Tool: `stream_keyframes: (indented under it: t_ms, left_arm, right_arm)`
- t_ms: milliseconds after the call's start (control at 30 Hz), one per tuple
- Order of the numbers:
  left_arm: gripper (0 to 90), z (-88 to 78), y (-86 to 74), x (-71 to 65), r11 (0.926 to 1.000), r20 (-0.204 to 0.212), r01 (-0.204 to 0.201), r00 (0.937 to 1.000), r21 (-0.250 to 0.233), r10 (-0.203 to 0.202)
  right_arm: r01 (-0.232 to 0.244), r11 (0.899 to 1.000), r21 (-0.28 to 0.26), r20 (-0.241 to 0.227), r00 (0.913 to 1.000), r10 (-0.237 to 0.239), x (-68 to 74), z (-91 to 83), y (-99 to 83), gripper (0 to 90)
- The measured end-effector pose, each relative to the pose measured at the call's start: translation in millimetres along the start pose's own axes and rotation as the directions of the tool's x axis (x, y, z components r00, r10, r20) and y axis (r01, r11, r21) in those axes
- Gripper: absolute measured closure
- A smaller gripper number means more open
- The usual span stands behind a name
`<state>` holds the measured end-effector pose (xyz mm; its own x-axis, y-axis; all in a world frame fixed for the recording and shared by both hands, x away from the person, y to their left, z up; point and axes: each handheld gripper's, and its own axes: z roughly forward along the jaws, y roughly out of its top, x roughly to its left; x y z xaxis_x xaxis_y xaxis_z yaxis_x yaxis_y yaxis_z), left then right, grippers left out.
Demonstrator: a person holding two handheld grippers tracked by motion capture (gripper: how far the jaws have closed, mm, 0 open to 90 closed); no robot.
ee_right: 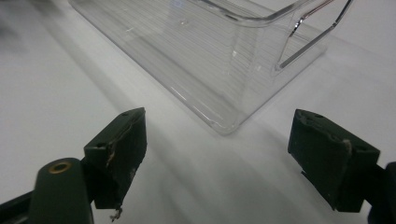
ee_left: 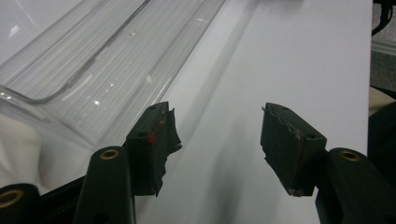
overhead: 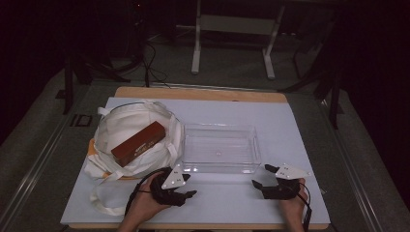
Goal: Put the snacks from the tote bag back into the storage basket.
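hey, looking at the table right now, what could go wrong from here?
The clear bin is light and close ahead of both open grippers, left and right; a careless reach could shove it across the sheet. The brown box lies slanted on the soft white bag, so it may slide when grabbed. The bag's loose strap near the left gripper could snag.

The brown box (overhead: 139, 142) lying on the white bag (overhead: 126, 126) carries a line of light lettering along its top face, but it is too small and blurred to read. The grey plates on the two hand-held grippers bear small dark marks, also illegible.
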<state>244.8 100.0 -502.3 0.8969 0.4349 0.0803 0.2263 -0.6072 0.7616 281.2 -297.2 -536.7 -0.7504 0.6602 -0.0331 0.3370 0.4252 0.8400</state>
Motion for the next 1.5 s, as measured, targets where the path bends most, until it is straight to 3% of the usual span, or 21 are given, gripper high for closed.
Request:
stream_keyframes:
  t_ms: [467,667,933,1200,1500]
  left_arm:
    - [41.5,-21.8,10.4,-2.2,0.9972,-0.002,-0.072,0.9974,0.02,0.072]
    - [41.6,-32.3,16.8,6.1,0.9959,-0.002,-0.085,0.9964,0.03,0.085]
    - [42.1,-46.0,20.1,19.0,0.997,-0.005,-0.074,0.9972,0.019,0.075]
    - [43.6,-64.2,25.6,28.3,0.9967,-0.035,-0.079,0.9962,0.019,0.079]
    - [45.6,-80.6,28.7,46.1,0.9983,-0.052,-0.058,0.9969,0.009,0.059]
  right_arm:
    - [0.005,1.0,-0.017,-0.006,1.0,-0.005,0.3,-1.7,-0.7,19.4]
    - [0.008,1.0,-0.015,-0.006,1.0,-0.008,0.5,-1.6,-0.7,19.4]
    - [0.01,1.0,-0.012,-0.004,0.9999,-0.01,0.8,-1.2,-0.5,19.3]
    - [0.013,1.0,-0.01,-0.002,0.9999,-0.013,1.0,-1.2,-0.4,19.3]
    - [0.011,1.0,-0.011,-0.001,0.9999,-0.011,0.9,-1.2,-0.4,19.3]
